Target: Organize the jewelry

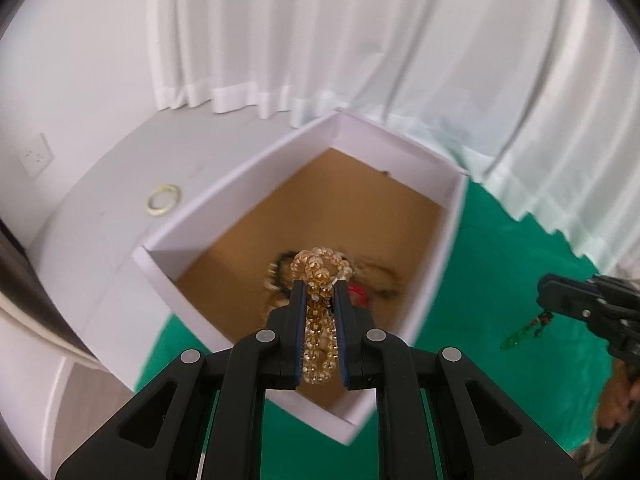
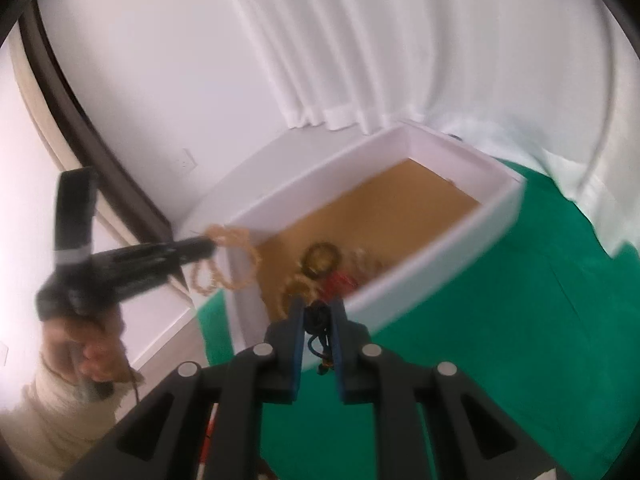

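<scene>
My left gripper [image 1: 319, 286] is shut on an amber bead strand [image 1: 318, 336], which loops above and below the pads over the near part of a white box [image 1: 256, 184] with a brown floor. Blurred jewelry [image 1: 360, 290], dark and red, lies inside the box. My right gripper [image 2: 317, 302] is shut on a dark cord bracelet [image 2: 318, 320] over the box's near wall [image 2: 436, 268]. In the right wrist view, the left gripper [image 2: 210, 244] carries the amber beads [image 2: 228, 268] at the box's left corner. In the left wrist view, the right gripper [image 1: 546, 294] dangles a dark and green piece [image 1: 528, 330].
The box stands on a green cloth [image 1: 500, 280]. A pale ring [image 1: 164, 199] lies on the white surface left of the box. White curtains [image 1: 320, 40] hang behind. A person's hand [image 2: 92, 344] and cream sleeve show at the left of the right wrist view.
</scene>
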The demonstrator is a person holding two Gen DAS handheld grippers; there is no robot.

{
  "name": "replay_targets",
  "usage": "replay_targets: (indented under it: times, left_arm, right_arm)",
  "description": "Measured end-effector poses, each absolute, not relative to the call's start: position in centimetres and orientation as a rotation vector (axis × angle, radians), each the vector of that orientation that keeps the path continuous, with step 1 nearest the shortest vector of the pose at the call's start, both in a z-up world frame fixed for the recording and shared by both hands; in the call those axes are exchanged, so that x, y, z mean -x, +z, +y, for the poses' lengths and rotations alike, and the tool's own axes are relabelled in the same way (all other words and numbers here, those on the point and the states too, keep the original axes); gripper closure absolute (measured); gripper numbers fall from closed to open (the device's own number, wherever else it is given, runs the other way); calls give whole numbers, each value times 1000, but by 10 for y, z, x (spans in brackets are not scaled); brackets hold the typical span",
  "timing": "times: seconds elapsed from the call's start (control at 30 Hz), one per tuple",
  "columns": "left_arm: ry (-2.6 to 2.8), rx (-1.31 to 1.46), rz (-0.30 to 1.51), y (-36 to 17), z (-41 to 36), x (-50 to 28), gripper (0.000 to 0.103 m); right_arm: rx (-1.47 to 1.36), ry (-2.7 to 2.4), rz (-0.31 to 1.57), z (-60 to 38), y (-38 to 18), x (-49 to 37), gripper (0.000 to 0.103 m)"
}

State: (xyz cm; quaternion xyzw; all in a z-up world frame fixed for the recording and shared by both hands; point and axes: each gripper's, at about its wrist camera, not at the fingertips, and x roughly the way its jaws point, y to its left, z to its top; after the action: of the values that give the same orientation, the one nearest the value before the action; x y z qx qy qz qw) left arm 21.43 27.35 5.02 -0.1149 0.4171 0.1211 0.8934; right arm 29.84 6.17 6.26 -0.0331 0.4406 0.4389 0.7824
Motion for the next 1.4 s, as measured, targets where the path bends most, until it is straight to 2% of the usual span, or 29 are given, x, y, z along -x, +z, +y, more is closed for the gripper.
replay_targets:
  times: [0.37, 0.6, 0.7, 0.73, 0.77, 0.83, 0.93, 1.03, 1.07, 1.23, 1.4]
  left_arm:
    - [335, 278, 919, 16, 316, -255, 92]
    - [339, 277, 945, -12, 314, -281, 91]
    - [351, 275, 959, -22, 308, -285, 87]
    - [356, 274, 959, -25, 307, -286, 77]
    - [361, 273, 957, -26, 306, -285, 58]
    - [386, 263, 934, -24, 303, -280, 38]
    - [418, 213, 890, -15, 294, -271, 30]
    - [463, 172, 843, -2, 283, -261, 8]
    - [490, 153, 818, 2, 278, -257, 3]
    - [517, 135, 765, 20, 259, -239, 2]
    - [554, 134, 752, 23, 248, -220, 2]
  right_arm:
    - [176, 928, 1000, 179, 29, -351, 91]
    - [184, 899, 1066, 199, -19, -381, 90]
    - [191, 876, 1093, 201, -34, -387, 88]
    - [188, 866, 1097, 200, -37, -388, 80]
    - [173, 860, 1100, 197, -39, -389, 75]
    - [157, 851, 1094, 192, -38, -390, 56]
    - [164, 831, 1049, 182, -26, -387, 43]
    - [197, 804, 1003, 172, -12, -380, 35]
    - [210, 796, 986, 167, -7, -376, 35]
    - [270, 780, 909, 144, 9, -357, 27]
    - [314, 753, 886, 125, 14, -343, 26]
